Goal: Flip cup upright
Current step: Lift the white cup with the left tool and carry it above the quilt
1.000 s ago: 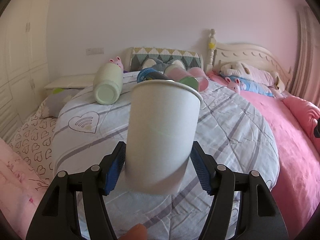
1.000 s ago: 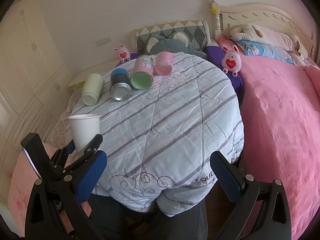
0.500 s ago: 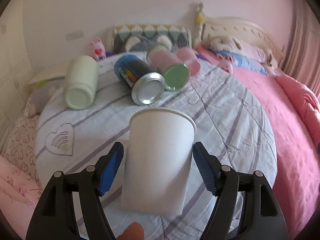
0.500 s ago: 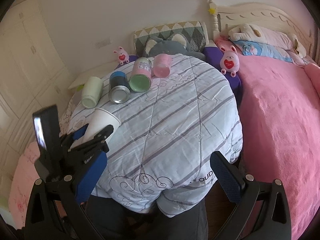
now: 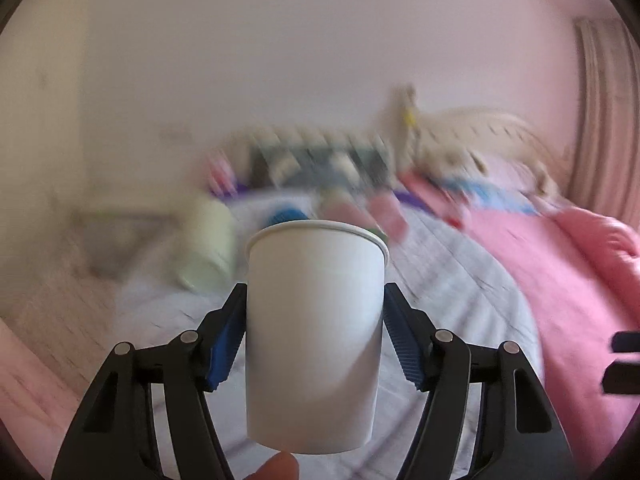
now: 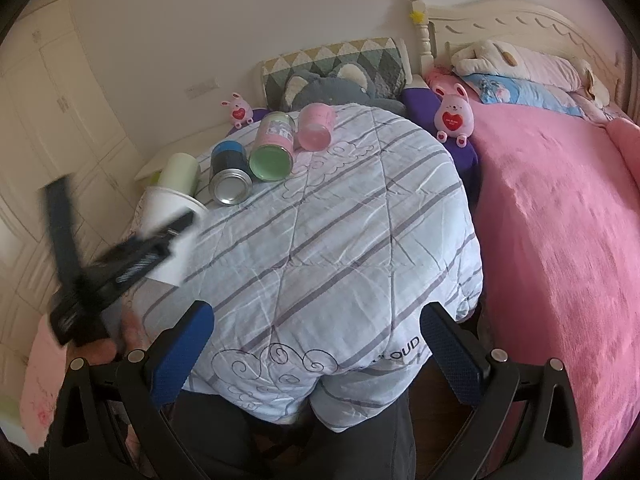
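While the left gripper (image 5: pixel 314 344) has its jaws clamped on the white paper cup (image 5: pixel 316 332), mouth up above the striped grey quilt (image 6: pixel 340 240), the right gripper (image 6: pixel 316 354) hangs with jaws apart.

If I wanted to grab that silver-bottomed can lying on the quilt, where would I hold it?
Grip the silver-bottomed can across the middle of its round side wall, coming from above. It lies on its side on the quilt with neighbours close on both flanks, so only the top stays open.
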`<control>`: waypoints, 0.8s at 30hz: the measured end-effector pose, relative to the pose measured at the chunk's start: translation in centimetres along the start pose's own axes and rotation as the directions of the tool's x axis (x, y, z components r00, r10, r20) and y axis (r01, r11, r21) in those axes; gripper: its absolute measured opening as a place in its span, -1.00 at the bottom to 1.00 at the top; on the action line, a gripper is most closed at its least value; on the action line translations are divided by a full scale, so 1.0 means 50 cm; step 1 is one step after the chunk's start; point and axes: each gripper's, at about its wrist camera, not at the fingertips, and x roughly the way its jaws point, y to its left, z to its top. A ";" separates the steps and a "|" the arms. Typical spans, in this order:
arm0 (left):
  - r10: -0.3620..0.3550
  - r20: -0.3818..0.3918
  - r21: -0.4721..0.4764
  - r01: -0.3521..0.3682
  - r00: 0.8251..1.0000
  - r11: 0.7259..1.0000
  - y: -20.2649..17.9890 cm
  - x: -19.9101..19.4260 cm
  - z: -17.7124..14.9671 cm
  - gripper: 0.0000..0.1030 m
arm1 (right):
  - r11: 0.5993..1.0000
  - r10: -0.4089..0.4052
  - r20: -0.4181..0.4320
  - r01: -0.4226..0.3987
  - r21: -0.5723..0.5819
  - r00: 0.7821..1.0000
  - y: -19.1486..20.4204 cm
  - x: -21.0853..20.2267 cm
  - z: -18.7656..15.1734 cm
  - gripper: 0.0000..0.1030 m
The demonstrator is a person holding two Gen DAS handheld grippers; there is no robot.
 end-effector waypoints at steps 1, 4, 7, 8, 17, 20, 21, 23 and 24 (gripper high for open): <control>0.013 0.019 -0.008 -0.013 1.000 1.000 0.002 -0.007 -0.011 0.32 | 1.000 0.000 -0.002 0.000 0.001 1.000 -0.002 0.000 -0.002 1.00; 0.086 0.020 -0.024 -0.085 0.996 0.996 0.003 -0.007 -0.065 0.32 | 1.000 -0.006 -0.019 0.006 -0.012 1.000 0.002 0.004 -0.010 1.00; 0.133 0.017 -0.035 -0.132 0.991 0.991 0.002 -0.005 -0.103 0.32 | 1.000 -0.007 -0.032 0.006 -0.028 0.999 0.011 0.006 -0.019 1.00; 0.143 0.023 -0.040 -0.142 0.990 0.989 0.002 -0.010 -0.106 0.32 | 0.999 -0.012 -0.041 0.011 -0.038 0.999 0.016 0.008 -0.023 1.00; 0.154 0.181 0.037 -0.163 0.971 0.986 -0.022 -0.006 -0.055 0.33 | 0.998 -0.021 -0.059 0.017 -0.063 0.998 0.043 0.017 -0.028 1.00; 0.141 0.175 0.046 -0.151 0.974 0.987 -0.022 0.006 -0.053 0.33 | 0.998 -0.029 -0.063 0.025 -0.065 0.998 0.044 0.020 -0.026 1.00; 0.139 0.186 0.051 -0.151 0.973 0.987 -0.024 0.005 -0.050 0.33 | 0.997 -0.033 -0.064 0.029 -0.065 0.997 0.044 0.022 -0.025 1.00; 0.141 0.220 0.063 -0.158 0.965 0.985 -0.029 -0.006 -0.050 0.33 | 0.997 -0.041 -0.069 0.037 -0.066 0.997 0.043 0.026 -0.025 1.00; 0.131 0.216 0.065 -0.148 0.968 0.987 -0.030 -0.005 -0.055 0.33 | 0.997 -0.044 -0.074 0.040 -0.065 0.996 0.042 0.029 -0.026 1.00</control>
